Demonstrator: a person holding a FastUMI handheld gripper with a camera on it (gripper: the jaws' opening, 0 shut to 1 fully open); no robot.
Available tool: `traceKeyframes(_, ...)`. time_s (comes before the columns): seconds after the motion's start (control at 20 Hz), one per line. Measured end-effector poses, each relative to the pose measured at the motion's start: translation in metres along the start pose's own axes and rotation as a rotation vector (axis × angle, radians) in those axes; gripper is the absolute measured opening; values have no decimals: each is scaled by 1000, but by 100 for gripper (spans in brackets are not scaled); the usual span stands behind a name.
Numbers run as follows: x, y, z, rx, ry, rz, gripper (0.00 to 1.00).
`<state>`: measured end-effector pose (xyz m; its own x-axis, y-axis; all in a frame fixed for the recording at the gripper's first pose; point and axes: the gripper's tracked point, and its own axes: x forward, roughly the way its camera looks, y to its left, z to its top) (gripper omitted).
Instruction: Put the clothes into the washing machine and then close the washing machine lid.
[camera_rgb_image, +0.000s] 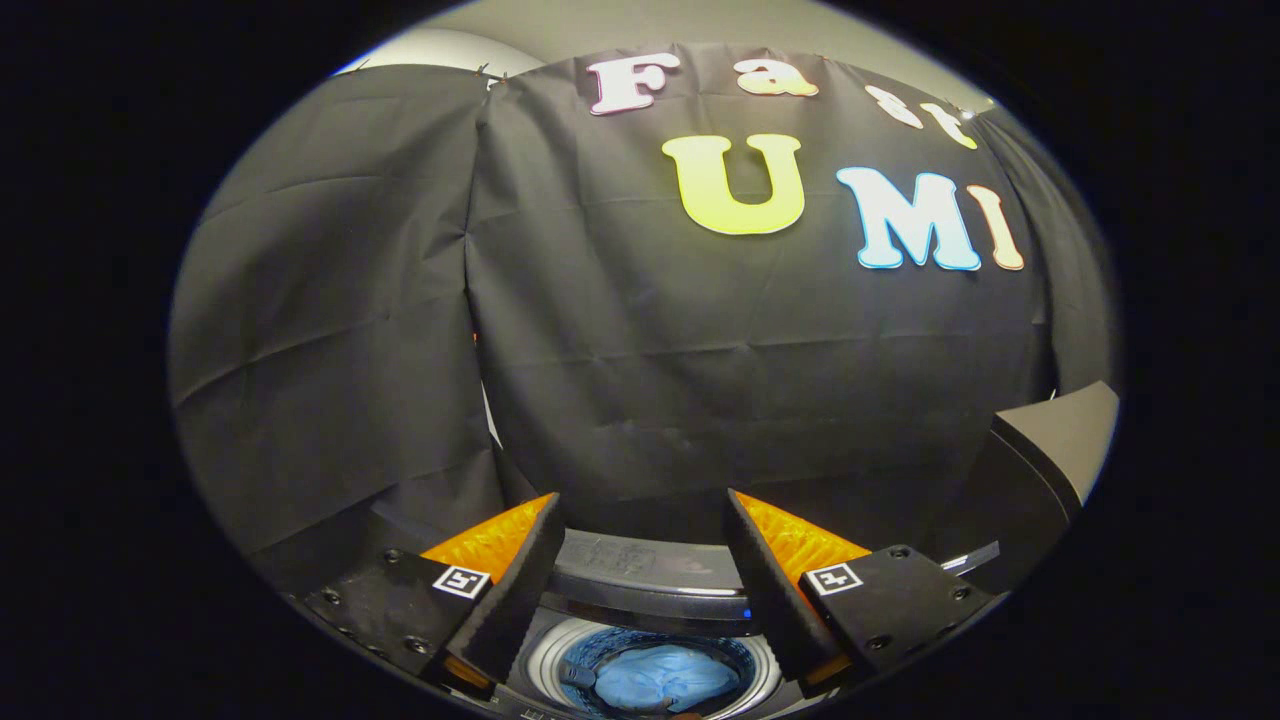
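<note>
The tool (640, 545) hangs released and empty above the washer (650, 585); blue clothes (665, 678) lie in its drum, lid apparently unclosed.

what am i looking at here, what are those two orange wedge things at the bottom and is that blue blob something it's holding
The picture comes from a fisheye camera mounted on a hand-held gripper, a tool a person carries, looking forward along its two fingers. The orange wedges with black foam faces are those fingers. They stand wide apart, with nothing between them, so the gripper is open and holds nothing.

Below and between the fingers you look down into the round metal drum of a top-loading washing machine. The blue blob is a crumpled blue cloth already lying inside the drum. Beyond the fingers is the machine's dark rear panel, and to one side a grey slab that may be the raised lid. Behind hangs the booth's black cloth wall.
</note>
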<state>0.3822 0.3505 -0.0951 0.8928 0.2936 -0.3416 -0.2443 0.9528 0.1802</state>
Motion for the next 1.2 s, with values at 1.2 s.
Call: traceKeyframes(1.2, -197, -56, -26, -1, -131, -34, 98)
